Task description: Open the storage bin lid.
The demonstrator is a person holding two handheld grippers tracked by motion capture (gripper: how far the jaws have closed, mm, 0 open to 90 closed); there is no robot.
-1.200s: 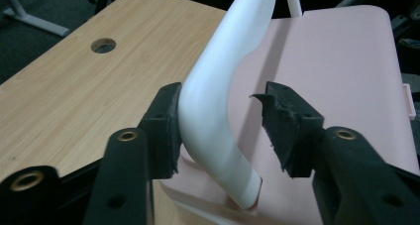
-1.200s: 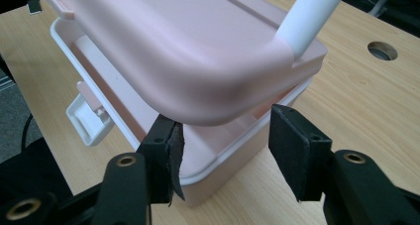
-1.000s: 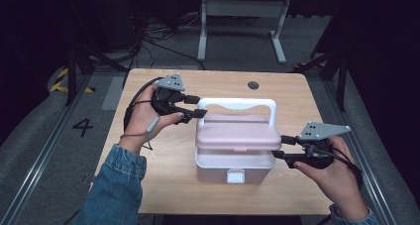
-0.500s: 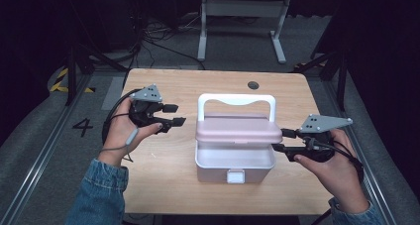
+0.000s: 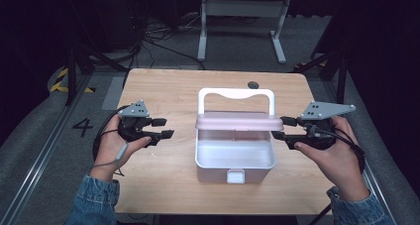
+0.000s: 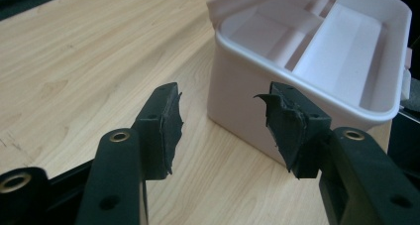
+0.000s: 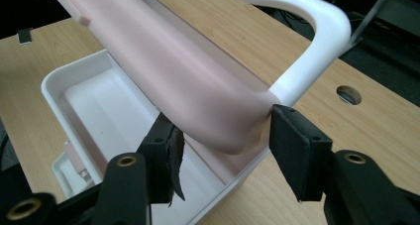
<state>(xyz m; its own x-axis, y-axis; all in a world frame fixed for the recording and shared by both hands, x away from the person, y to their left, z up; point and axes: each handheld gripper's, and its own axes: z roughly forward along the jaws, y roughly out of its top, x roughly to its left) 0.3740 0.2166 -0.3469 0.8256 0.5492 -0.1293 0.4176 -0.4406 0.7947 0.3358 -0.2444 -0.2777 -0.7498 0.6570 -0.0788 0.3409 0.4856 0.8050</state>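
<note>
A white box (image 5: 235, 173) stands mid-table with its inside showing. Its pink lid (image 5: 233, 122) is tipped up on edge in front of the upright white handle (image 5: 235, 92). My right gripper (image 5: 281, 127) is at the lid's right end. In the right gripper view the rounded end of the lid (image 7: 188, 76) fills the space between the jaws of my right gripper (image 7: 223, 136), and both pads touch it. My left gripper (image 5: 163, 127) hovers left of the box, open and holding nothing. In the left gripper view, my left gripper (image 6: 220, 123) faces the box wall (image 6: 237, 101) a short way off.
The box has inner dividers (image 6: 307, 41) and a small front latch (image 5: 235, 176). A round cable hole (image 5: 253, 84) sits in the wooden table behind the handle. Beyond the far edge stands a white metal frame (image 5: 242, 17) on a dark floor with cables.
The lid has swung up from flat on the box to standing on edge, with my right gripper staying at its right end. My left gripper drew back from the box toward the left.
</note>
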